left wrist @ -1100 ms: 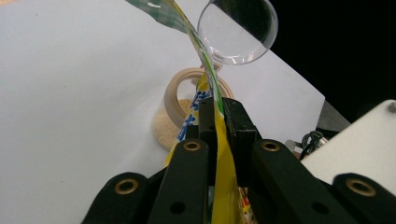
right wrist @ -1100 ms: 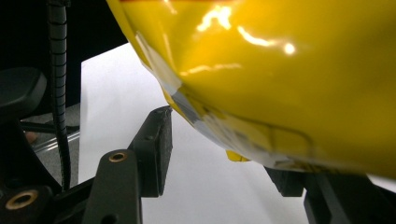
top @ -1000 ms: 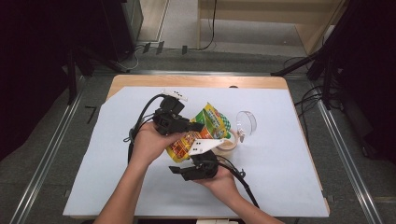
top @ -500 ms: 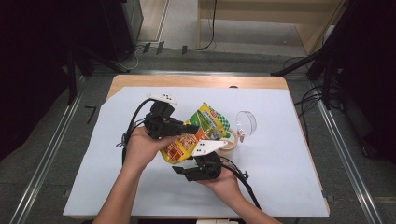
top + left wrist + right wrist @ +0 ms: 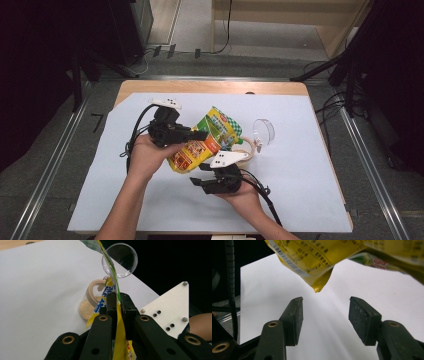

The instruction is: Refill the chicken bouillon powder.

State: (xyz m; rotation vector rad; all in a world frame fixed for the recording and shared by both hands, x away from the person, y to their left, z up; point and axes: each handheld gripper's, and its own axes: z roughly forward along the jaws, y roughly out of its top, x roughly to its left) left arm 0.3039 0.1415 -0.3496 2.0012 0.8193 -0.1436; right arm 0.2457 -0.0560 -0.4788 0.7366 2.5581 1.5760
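Left claw (image 5: 200,135) is clenched on the snack bag (image 5: 207,142), gripping it by its flat edge. In the left gripper view both black jaws [no point] press the yellow-and-green film between them, so the bag (image 5: 117,322) stands on edge in the grip. The bag hangs in the air over the middle of the table (image 5: 310,190), tilted, with its green top end toward the far edge and its yellow end toward the near edge.

Right claw (image 5: 200,181) is released. In the right gripper view its two pads stand apart with bare white table cover between them, and the bag's yellow lower corner (image 5: 319,282) hangs above and beyond the pads, not touching either. The right claw (image 5: 325,312) sits just on the near side of the bag, held by the person's right hand (image 5: 245,192).

A small jar (image 5: 245,150) with a beige rim stands on the table under the bag's far end, near the table's centre. The left gripper view shows pale granules in the jar (image 5: 87,306). Its clear round lid (image 5: 263,131) lies just beside it toward the right edge; in the left gripper view the lid (image 5: 123,260) appears beyond the bag's top.

The person's left hand (image 5: 147,155) carries the left claw, its cable looping toward the left edge.
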